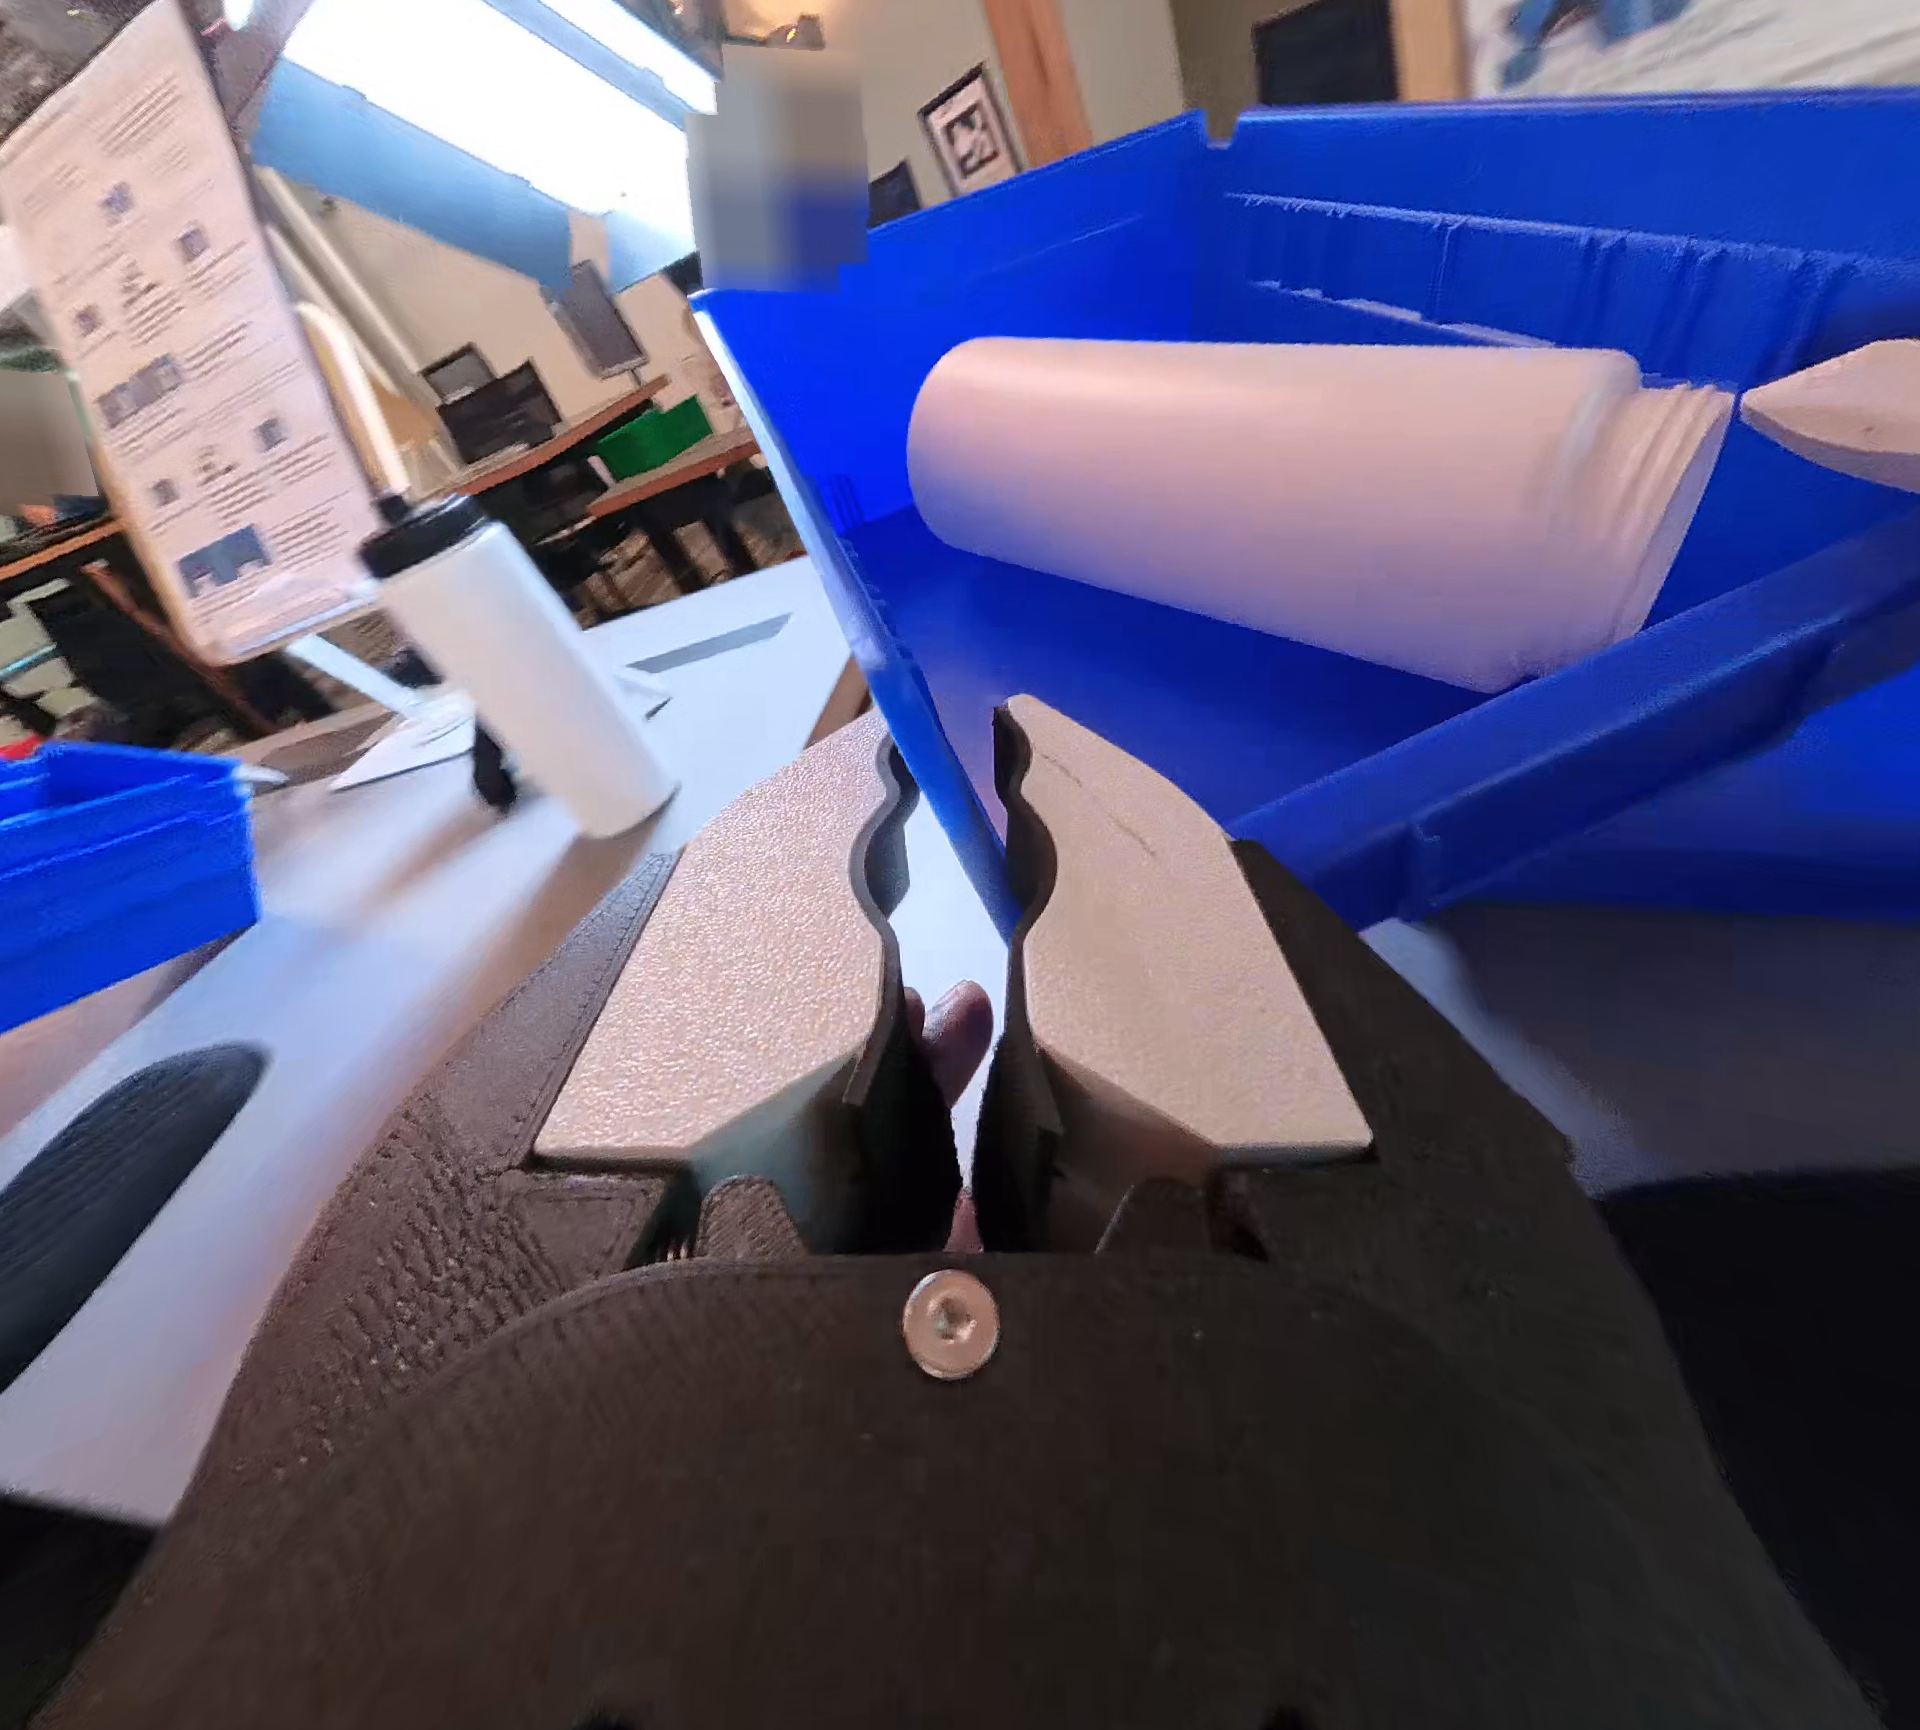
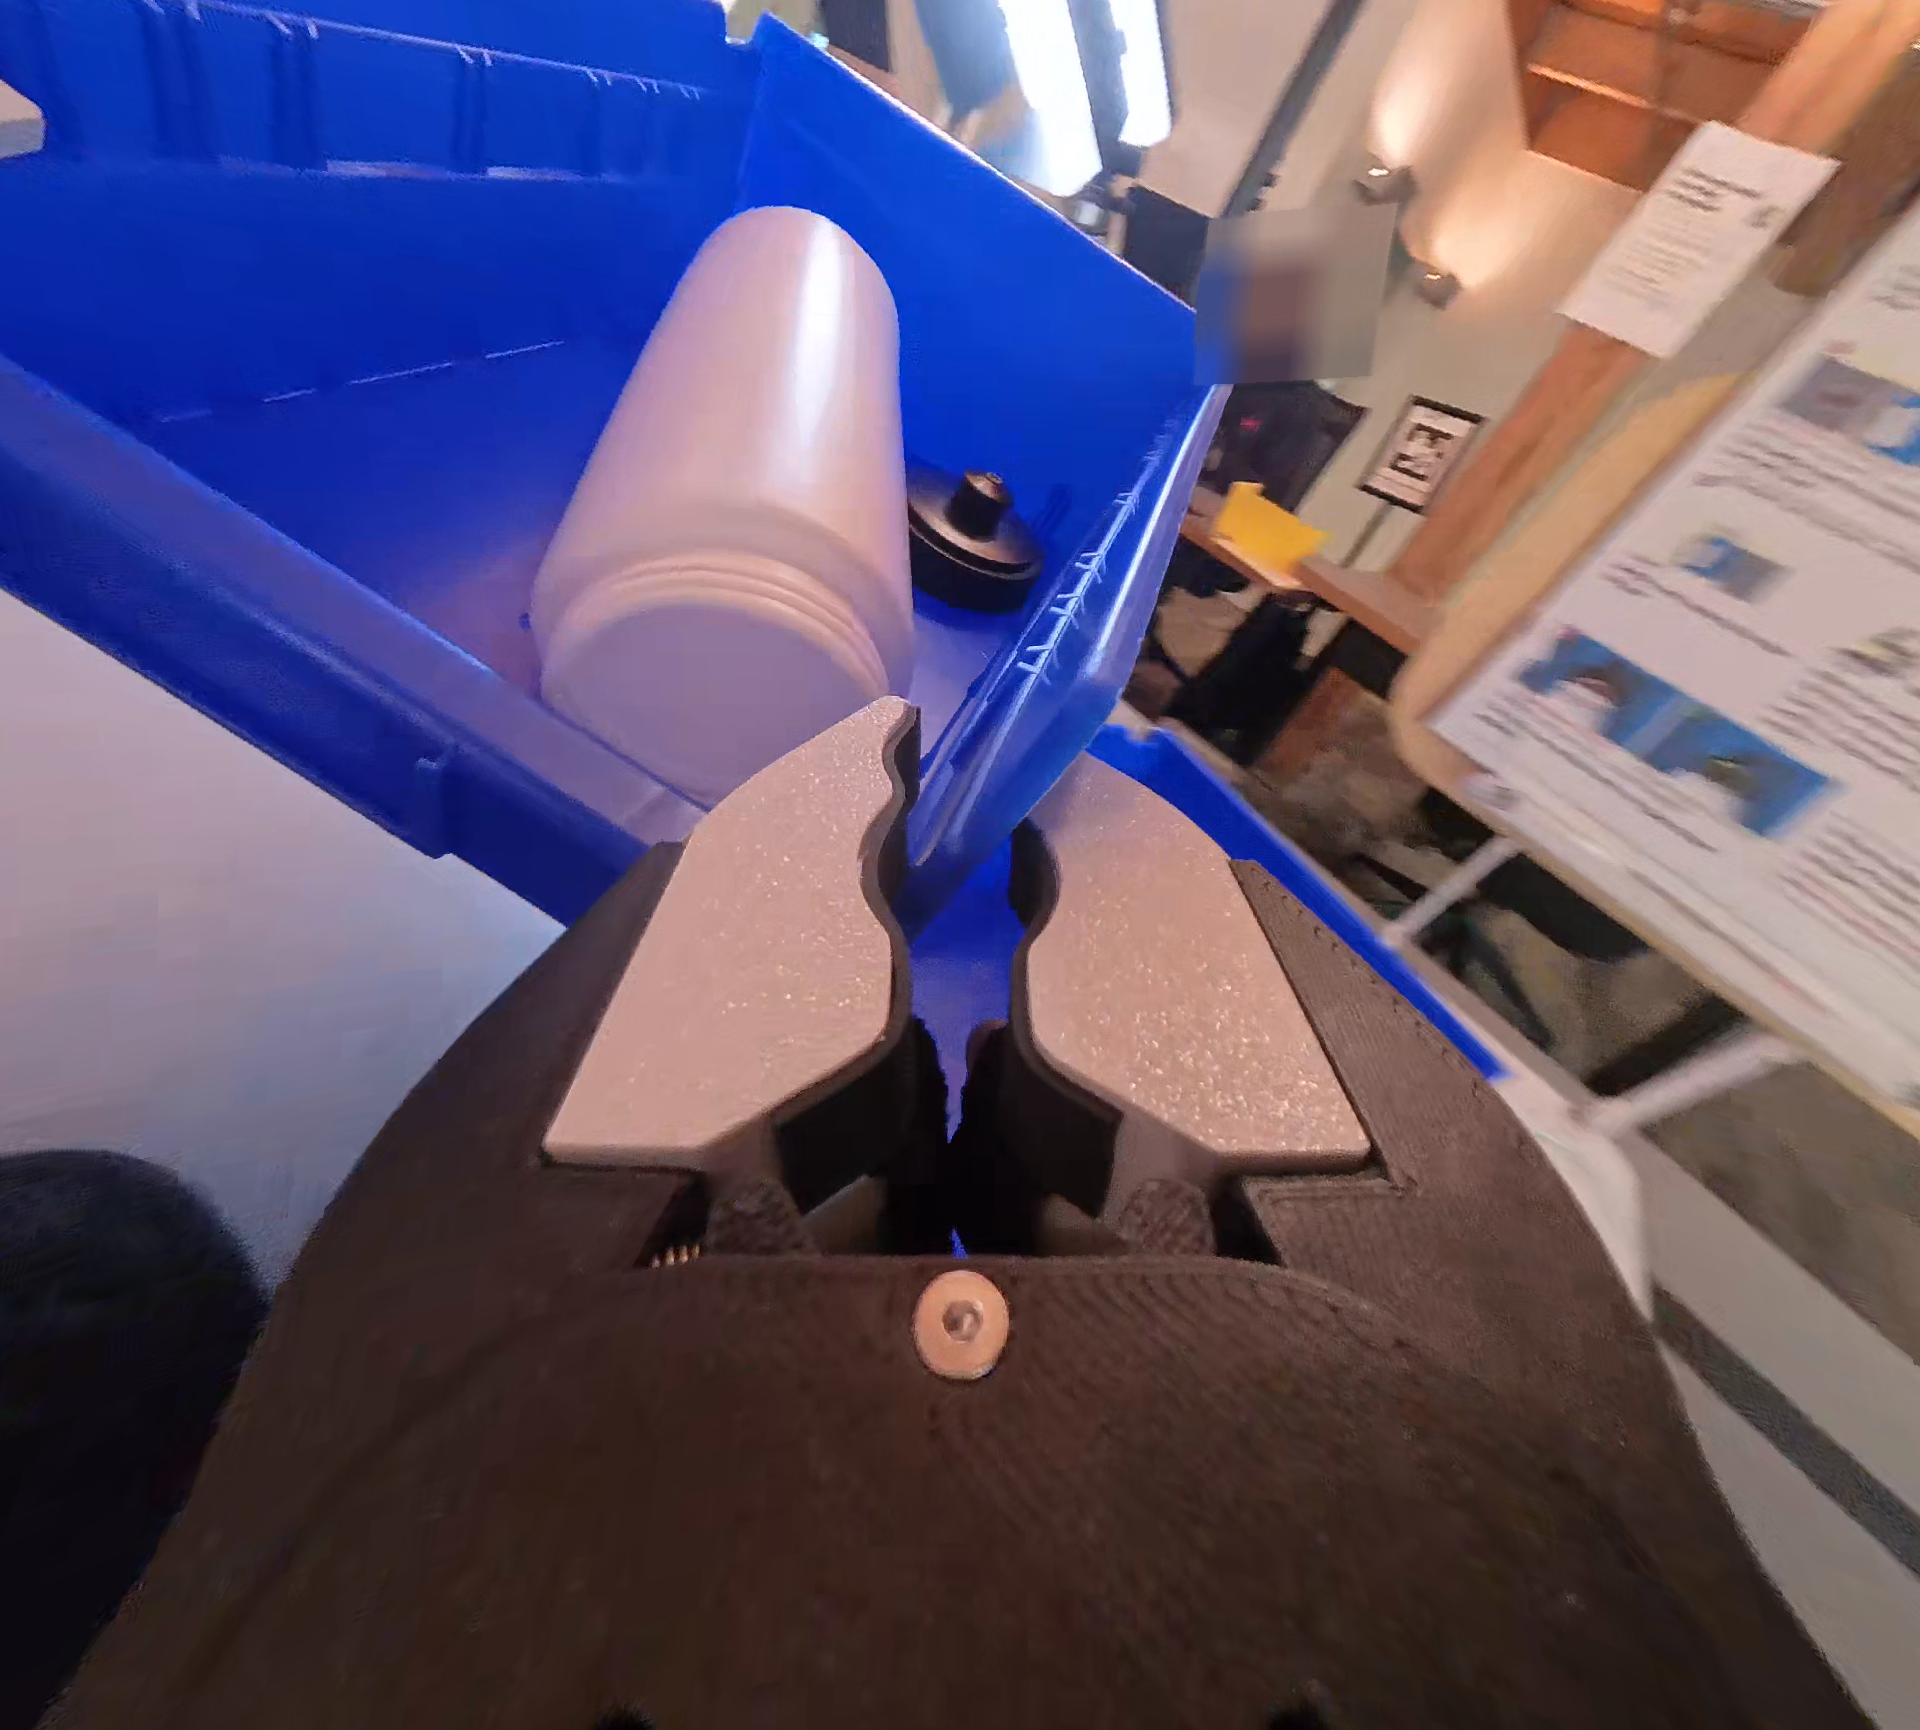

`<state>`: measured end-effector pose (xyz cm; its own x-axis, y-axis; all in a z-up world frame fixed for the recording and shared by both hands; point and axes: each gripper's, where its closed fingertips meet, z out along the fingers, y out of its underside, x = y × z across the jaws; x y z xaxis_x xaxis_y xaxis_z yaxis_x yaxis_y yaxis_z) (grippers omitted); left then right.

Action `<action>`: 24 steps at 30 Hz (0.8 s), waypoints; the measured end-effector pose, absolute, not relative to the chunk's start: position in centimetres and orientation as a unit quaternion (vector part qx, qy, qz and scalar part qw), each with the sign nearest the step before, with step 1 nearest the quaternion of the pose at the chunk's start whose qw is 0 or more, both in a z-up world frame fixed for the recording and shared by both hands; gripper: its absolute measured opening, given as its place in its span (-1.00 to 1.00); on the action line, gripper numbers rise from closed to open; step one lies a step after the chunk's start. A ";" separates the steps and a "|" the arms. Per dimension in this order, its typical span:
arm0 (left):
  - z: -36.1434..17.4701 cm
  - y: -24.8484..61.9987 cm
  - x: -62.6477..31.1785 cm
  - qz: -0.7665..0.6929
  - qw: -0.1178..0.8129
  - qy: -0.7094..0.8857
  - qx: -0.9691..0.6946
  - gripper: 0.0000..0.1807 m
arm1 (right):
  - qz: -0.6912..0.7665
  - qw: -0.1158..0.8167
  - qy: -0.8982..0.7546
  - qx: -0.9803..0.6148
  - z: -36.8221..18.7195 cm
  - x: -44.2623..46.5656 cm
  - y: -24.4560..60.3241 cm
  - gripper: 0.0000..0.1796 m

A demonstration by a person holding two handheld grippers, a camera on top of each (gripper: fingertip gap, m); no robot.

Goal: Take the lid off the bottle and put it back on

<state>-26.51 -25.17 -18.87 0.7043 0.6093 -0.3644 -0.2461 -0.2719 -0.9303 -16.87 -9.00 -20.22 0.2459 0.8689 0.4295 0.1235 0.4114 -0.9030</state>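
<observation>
Gripping the blue bin's (image 1: 1558,153) walls, both claws; only right wrist view shows black lid (image 2: 975,550).

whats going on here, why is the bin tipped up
A person holds two grippers, each clamped on a side wall of the large blue plastic bin: the left gripper on one wall, the right gripper on the opposite one, jaws closed on the walls. The bin looks lifted and tilted. Inside lies a white cylindrical bottle on its side, uncapped, with a black round lid loose beside it. Another capped white bottle stands on the table.
</observation>
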 end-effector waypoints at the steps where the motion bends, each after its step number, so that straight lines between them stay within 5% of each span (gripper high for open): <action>1: -19.6 -26.8 -27.3 0.369 0.581 -0.134 -0.713 -0.85 | 0.302 0.633 -0.548 -0.456 -21.1 -18.1 -10.5 -0.84; 9: -24.5 -34.2 -31.7 0.347 0.573 -0.242 -0.702 -0.88 | 0.320 0.594 -0.600 -0.429 -25.0 -23.6 -17.8 -0.81; 20: -30.9 -33.1 -33.4 0.322 0.562 -0.253 -0.718 -0.88 | 0.286 0.526 -0.648 -0.470 -31.4 -25.1 -17.1 -0.80; 23: -31.7 -32.9 -33.6 0.315 0.549 -0.254 -0.731 -0.86 | 0.278 0.468 -0.687 -0.481 -33.1 -24.7 -17.2 -0.72; 24: -31.8 -32.8 -33.6 0.311 0.543 -0.239 -0.743 -0.72 | 0.291 0.438 -0.709 -0.469 -33.2 -24.1 -17.9 -0.50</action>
